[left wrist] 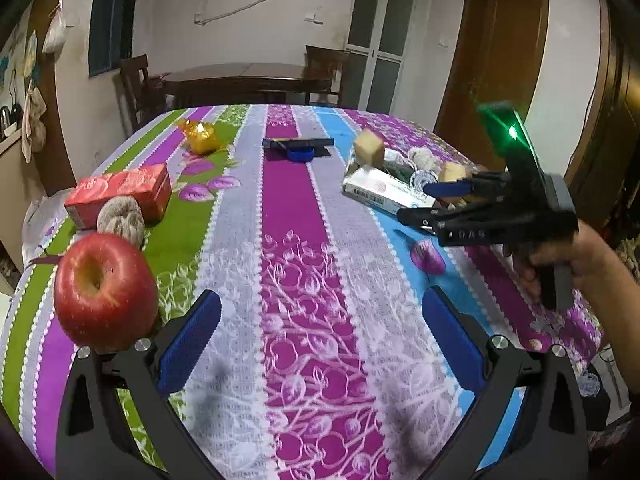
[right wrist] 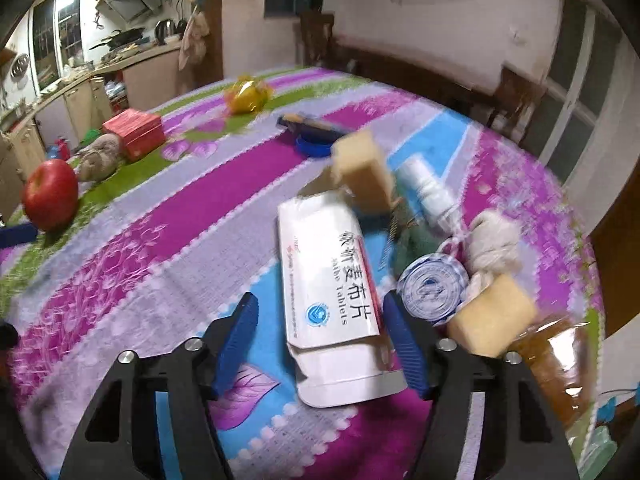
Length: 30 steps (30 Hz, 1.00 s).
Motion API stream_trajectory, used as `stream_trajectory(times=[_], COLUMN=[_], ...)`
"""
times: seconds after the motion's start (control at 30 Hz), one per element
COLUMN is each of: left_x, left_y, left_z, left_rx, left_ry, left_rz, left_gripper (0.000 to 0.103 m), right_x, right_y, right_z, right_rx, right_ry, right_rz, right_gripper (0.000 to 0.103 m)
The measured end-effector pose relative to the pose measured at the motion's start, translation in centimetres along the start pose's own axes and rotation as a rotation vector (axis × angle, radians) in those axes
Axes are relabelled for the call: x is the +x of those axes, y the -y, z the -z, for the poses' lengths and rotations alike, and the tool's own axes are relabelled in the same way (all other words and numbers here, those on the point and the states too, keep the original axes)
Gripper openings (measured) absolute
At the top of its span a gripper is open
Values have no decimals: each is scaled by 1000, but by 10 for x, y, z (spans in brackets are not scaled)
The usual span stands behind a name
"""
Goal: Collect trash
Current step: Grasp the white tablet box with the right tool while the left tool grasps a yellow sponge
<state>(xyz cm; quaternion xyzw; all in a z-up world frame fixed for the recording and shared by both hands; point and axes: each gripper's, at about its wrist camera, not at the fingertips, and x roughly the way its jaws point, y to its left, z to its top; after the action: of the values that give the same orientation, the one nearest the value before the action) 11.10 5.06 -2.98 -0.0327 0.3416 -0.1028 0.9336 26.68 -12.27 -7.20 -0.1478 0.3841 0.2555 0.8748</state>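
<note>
A flattened white tablet box (right wrist: 332,292) lies at the near edge of a trash pile with two yellow sponges (right wrist: 364,168), a white bottle (right wrist: 430,192), a roll of tape (right wrist: 432,288) and a cloth ball (right wrist: 496,244). My right gripper (right wrist: 320,344) is open, its blue fingers on either side of the box's near end, not touching it. In the left wrist view the box (left wrist: 384,192) and the right gripper (left wrist: 432,204) sit at the right. My left gripper (left wrist: 320,336) is open and empty over the striped tablecloth (left wrist: 304,248).
A red apple (left wrist: 104,288) stands next to my left finger, with a walnut-like lump (left wrist: 120,216) and a red carton (left wrist: 120,192) behind it. A gold wrapper (left wrist: 200,136), a dark flat box (left wrist: 298,143) and a blue cap (left wrist: 300,155) lie farther back.
</note>
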Motion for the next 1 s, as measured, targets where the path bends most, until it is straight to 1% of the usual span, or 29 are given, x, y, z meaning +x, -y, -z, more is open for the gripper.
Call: stream_trajectory(times=[0.03,0.07,0.13,0.23,0.3,0.37,0.4,0.43,0.5,0.57,0.67,0.77,0.8,0.83,0.87,0.9,0.93,0.97,1.0], left_x=[-1,0,0,2,7,20,30,38,60,83,111,135,146,152,158,164,170,175,181], left_y=[1,1,1,4,10,24,30,36,45,55,66,76,79,80,81,82,82,80,77], left_z=[-4,-10,-23,-40,-50,-60,-64,-67,-73,-79,-89,-95,-97,-98,-99,-100,-100,-100,-99], left_rx=[-5,-15,-41,-57,-33,32,65,84,114,120,115,111,106,106,108,111,113,109,93], left_ry=[9,21,45,75,90,89,74,60,23,-15,-46,-85,-108,-120,-132,-143,-155,-170,-200], left_rz=[-3,-10,-13,-9,-11,-17,-20,-21,-7,-12,-29,-37,-54,-63,-73,-86,-101,-109,-109], left_gripper=[97,97,97,97,97,97,97,97,97,97,97,97,96,92,86,83,76,71,60], right_x=[-2,-5,-18,-46,-71,-96,-108,-119,-143,-156,-158,-158,-159,-159,-160,-161,-163,-166,-166], right_y=[-1,-1,-7,-22,-25,-23,-22,-19,-7,10,29,25,25,26,26,27,28,29,28], right_z=[2,5,19,49,74,98,108,117,137,155,175,179,179,178,178,176,175,175,173], right_rx=[4,18,42,62,122,186,215,240,302,384,482,471,464,462,466,470,474,473,466], right_ry=[6,13,31,46,57,69,76,86,109,100,68,78,77,79,89,98,111,125,128], right_rz=[6,6,-19,-40,-66,-69,-70,-60,26,121,172,190,198,203,202,201,200,197,192], right_gripper=[45,44,42,42,42,42,42,42,43,44,46,49,50,53,57,69,79,82,83])
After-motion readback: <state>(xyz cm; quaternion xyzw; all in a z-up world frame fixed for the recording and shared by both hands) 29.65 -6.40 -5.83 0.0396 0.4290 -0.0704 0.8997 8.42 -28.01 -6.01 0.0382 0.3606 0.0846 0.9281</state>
